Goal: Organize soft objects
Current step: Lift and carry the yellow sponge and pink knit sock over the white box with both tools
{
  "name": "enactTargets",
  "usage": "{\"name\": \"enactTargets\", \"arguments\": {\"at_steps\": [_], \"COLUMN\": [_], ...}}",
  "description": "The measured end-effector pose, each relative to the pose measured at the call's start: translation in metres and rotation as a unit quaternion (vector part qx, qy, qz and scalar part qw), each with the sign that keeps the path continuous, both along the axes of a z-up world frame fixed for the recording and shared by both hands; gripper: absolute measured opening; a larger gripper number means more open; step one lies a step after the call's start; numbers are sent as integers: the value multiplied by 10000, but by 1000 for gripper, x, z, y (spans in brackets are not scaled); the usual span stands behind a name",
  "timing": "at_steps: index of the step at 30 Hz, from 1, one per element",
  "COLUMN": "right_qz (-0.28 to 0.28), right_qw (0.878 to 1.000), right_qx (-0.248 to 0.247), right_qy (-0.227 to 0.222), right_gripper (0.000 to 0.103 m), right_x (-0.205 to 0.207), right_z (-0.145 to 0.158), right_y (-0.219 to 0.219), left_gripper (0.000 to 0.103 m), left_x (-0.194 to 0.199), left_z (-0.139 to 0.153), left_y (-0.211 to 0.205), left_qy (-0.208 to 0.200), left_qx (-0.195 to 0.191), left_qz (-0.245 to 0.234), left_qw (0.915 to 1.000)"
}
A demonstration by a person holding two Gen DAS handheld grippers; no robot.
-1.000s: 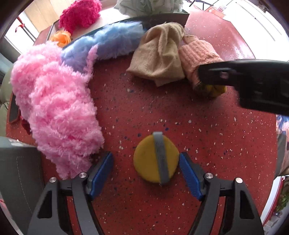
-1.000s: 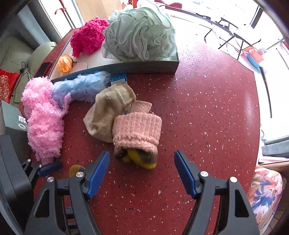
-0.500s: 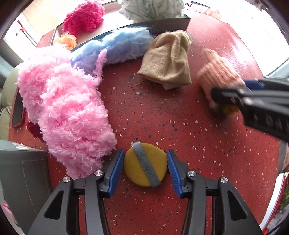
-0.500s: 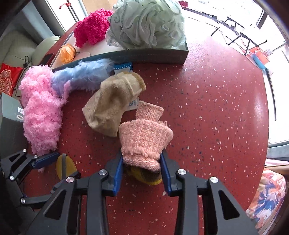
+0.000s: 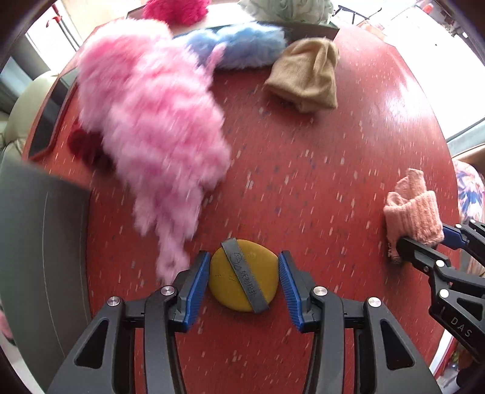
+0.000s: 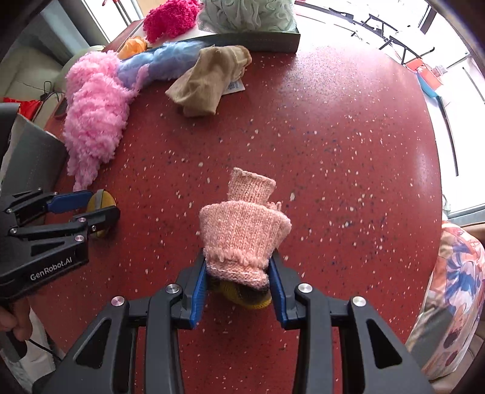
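Note:
A round yellow puff [image 5: 242, 275] with a grey strap lies on the red speckled table [image 5: 318, 181]. My left gripper [image 5: 244, 263] is shut on it, one blue pad against each side. From the right wrist view the same puff [image 6: 103, 198] shows inside the left gripper [image 6: 91, 209]. My right gripper [image 6: 239, 266] is shut on a rolled pink knit sock [image 6: 242, 230] that has a yellow and dark piece tucked under it. That sock [image 5: 415, 212] and the right gripper [image 5: 424, 239] sit at the right edge of the left wrist view.
A fluffy pink piece [image 5: 151, 121], a fluffy blue one [image 5: 239, 45] and a tan sock [image 6: 209, 81] lie toward the back. Behind them a grey tray [image 6: 257, 41] holds a green bath pouf [image 6: 248, 12] and a magenta fluffy item [image 6: 169, 21]. A grey box [image 5: 36, 242] stands left.
Both grippers went from open to shut, the left on the yellow puff, the right on the pink sock. The pink sock has been drawn away from the tan sock, and the puff has shifted too.

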State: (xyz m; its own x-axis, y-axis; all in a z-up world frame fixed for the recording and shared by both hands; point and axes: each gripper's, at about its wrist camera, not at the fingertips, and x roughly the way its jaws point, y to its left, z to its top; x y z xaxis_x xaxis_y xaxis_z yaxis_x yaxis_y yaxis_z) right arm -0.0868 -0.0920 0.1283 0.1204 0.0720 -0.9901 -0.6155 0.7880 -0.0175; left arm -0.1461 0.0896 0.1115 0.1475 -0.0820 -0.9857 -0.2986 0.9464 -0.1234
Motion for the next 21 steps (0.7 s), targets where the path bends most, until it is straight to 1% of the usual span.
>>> {"name": "enactTargets", "arguments": {"at_steps": [4, 12, 17, 18, 21], "right_qz": [18, 95, 55, 59, 75], "right_qw": [10000, 9994, 9985, 9982, 9976], "right_qx": [-64, -266, -459, -508, -615], "right_qy": [59, 202, 299, 306, 317], "right_gripper": [39, 39, 39, 39, 39], "right_x": [-24, -64, -75, -78, -81], "right_z": [-1, -5, -9, -9, -11], "right_y": [-7, -22, -28, -28, -21], "left_gripper": [48, 48, 48, 48, 48], "left_x": [-19, -53, -78, -96, -111], "left_z": [-4, -7, -11, -17, -20], "left_y": [1, -5, -6, -11, -17], "left_qy": [109, 307, 407, 414, 458], "left_qx": [26, 138, 158, 157, 204], "left_qz": [54, 9, -23, -29, -70], "left_qw": [9999, 9994, 9990, 9990, 9987]}}
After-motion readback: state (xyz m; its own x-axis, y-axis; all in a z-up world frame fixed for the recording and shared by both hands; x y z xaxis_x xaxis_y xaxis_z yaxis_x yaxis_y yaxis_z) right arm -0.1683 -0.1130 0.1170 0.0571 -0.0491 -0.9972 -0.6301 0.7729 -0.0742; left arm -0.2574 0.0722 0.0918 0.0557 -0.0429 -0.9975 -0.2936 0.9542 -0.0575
